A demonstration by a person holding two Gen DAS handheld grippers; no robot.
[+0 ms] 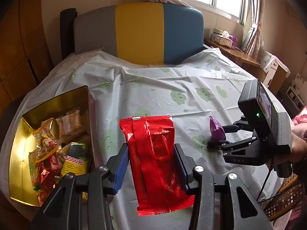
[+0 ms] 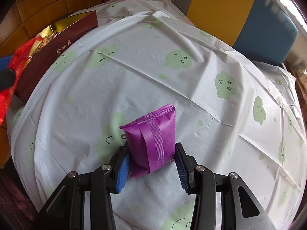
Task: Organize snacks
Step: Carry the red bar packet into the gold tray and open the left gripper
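A long red foil snack packet point(image 1: 155, 163) is clamped between the blue-padded fingers of the left gripper point(image 1: 151, 164), held just right of a gold-lined rectangular tin box point(image 1: 19, 134) already filled with wrapped snacks. Further right, a small purple foil snack pouch point(image 2: 153, 143) is pinched by the right gripper point(image 2: 152, 163), apparently just above a white tablecloth printed with green clouds point(image 2: 172, 86). The carrying step seems under way; next, each packet likely needs moving left over the box and releasing.
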